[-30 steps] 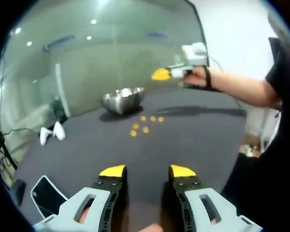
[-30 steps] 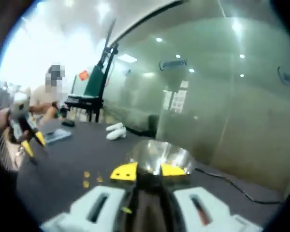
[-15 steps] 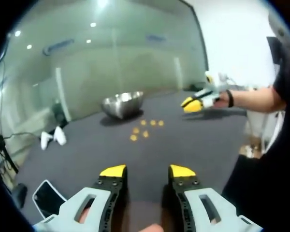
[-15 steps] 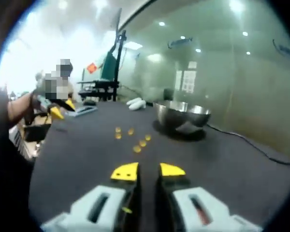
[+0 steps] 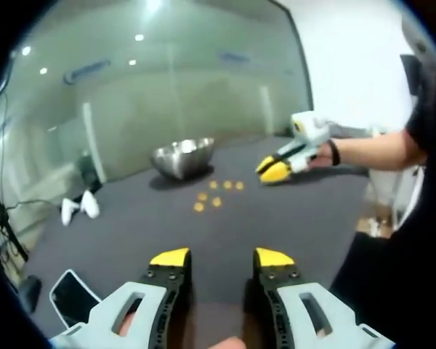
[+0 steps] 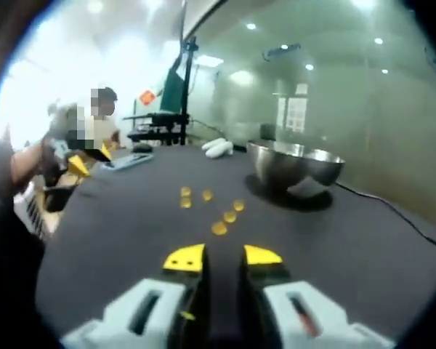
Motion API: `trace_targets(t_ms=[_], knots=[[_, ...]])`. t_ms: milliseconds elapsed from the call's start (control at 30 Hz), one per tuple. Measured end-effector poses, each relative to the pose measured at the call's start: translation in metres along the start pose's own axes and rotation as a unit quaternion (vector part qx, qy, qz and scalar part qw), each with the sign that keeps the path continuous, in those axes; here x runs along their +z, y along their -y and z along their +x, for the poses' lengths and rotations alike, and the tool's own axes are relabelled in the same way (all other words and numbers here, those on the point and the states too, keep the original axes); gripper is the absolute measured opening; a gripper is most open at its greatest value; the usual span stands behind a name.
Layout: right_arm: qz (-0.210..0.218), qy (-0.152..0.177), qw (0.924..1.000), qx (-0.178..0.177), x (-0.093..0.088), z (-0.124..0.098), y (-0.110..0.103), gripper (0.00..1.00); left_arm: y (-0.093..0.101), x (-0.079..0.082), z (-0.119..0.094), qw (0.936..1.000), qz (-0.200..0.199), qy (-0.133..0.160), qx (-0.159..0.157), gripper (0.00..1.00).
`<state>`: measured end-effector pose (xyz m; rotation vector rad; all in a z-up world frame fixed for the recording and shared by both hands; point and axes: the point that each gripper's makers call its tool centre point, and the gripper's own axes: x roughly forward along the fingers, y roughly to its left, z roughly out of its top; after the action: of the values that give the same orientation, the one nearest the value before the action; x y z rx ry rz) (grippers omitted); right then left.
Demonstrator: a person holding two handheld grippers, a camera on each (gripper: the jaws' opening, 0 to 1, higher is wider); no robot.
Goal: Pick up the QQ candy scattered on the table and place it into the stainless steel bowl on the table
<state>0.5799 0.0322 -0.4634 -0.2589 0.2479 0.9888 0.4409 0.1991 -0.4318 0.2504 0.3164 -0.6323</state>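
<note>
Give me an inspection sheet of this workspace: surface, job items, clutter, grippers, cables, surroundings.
Surface: dark table, matte, no spills seen.
Job's things: stainless steel bowl upright on the table; five QQ candies loose on the table beside it. Whether the bowl holds anything cannot be told.
Clutter: white two-piece object and a flat dark device near the table edge.
Grippers: left gripper jaws apart, empty, well back from the candies; right gripper jaws slightly apart, empty, close to the candies.
Cables: black cable running across the table behind the bowl.
Surroundings: glass wall; a seated person in the background.
</note>
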Motion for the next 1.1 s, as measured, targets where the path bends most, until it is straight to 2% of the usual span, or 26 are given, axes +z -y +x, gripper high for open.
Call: trace_targets(t_ms=[233,367,533,800,867,1100], knots=[[-0.002,-0.009,0.9997,0.024,0.005,0.024,-0.005,0.19,0.0,-0.002,-0.001,1.0,-0.002,-0.006,0.003,0.36],[-0.005,-0.021,0.9994,0.029,-0.001,0.037,-0.006,0.19,-0.003,-0.002,-0.003,1.0,-0.005,-0.003,0.005,0.36],[0.027,-0.012,0.9992,0.029,0.0,0.047,-0.001,0.19,-0.006,-0.005,-0.002,0.9999,-0.006,-0.006,0.006,0.36],[0.02,-0.011,0.9993,0.029,0.0,0.049,0.0,0.14,-0.006,-0.005,0.001,1.0,-0.004,-0.008,0.002,0.36],[0.017,-0.01,0.9994,0.03,0.0,0.048,0.0,0.11,-0.007,-0.006,0.002,0.9999,-0.006,-0.008,0.002,0.36],[0.011,-0.007,0.9994,0.031,0.001,0.048,-0.001,0.1,-0.005,-0.007,0.003,0.9999,-0.005,-0.012,-0.001,0.36]])
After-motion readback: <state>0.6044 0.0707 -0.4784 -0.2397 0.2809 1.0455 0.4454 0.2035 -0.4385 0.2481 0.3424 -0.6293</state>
